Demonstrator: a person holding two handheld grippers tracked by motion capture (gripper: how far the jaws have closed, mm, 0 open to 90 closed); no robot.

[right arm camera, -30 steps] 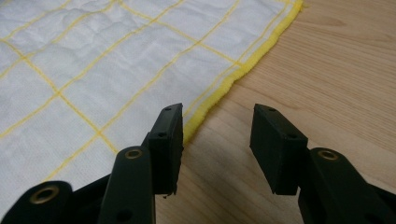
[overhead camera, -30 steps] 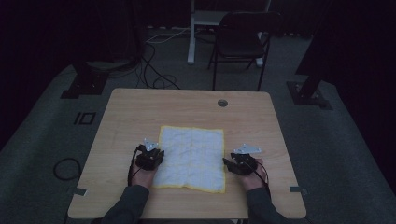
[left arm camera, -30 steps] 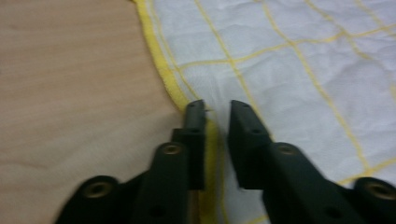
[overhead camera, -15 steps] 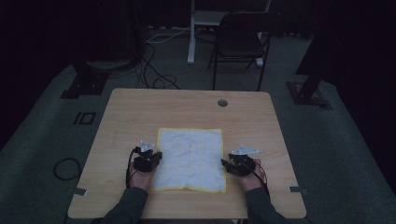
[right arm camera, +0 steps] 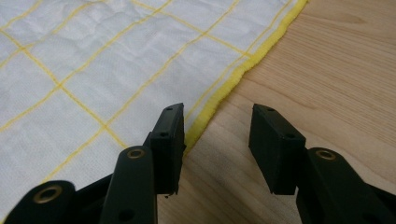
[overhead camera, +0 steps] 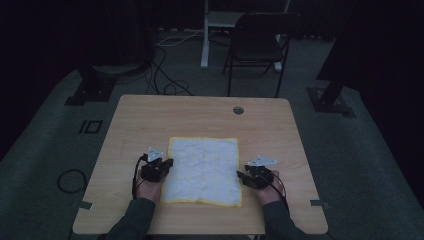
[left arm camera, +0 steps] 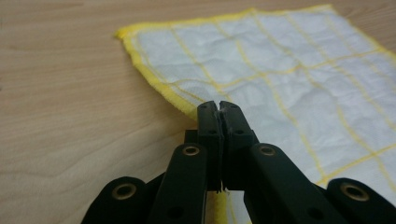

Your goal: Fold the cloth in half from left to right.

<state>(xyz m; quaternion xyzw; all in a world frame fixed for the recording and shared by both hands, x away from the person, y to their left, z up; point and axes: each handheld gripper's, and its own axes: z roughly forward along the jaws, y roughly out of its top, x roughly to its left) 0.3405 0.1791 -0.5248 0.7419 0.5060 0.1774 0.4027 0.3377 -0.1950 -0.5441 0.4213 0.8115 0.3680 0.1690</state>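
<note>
Setting: a dim room with a light wooden table (overhead camera: 200, 115); a person sits at its near side with both forearms on it, and a black chair (overhead camera: 260, 45) stands beyond the far edge.
Cloth: a white dishcloth with a yellow grid and a yellow hem (overhead camera: 202, 170) lies flat and spread open near the middle of the table, toward the near edge, between the two hands.
Left gripper: the left gripper (overhead camera: 167, 163) sits at the cloth's left edge, toward the near corner. Its jaws have just been closing and now stand pressed together, with a sliver of white fabric pinched at the tips, on the cloth (left arm camera: 280, 60) just inside the hem.
Right gripper: the right gripper (overhead camera: 241, 176) rests at the cloth's right edge. Its jaws stand wide apart and hold nothing; one jaw lies over the cloth (right arm camera: 93, 60), the other over bare wood, with the yellow hem running between them.
Done, as I judge it: the left side is gripped and the right tool is lined up on its edge.
Left to do, as I judge it: the right jaws need to close on the hem; the cloth is not yet lifted or folded.
</note>
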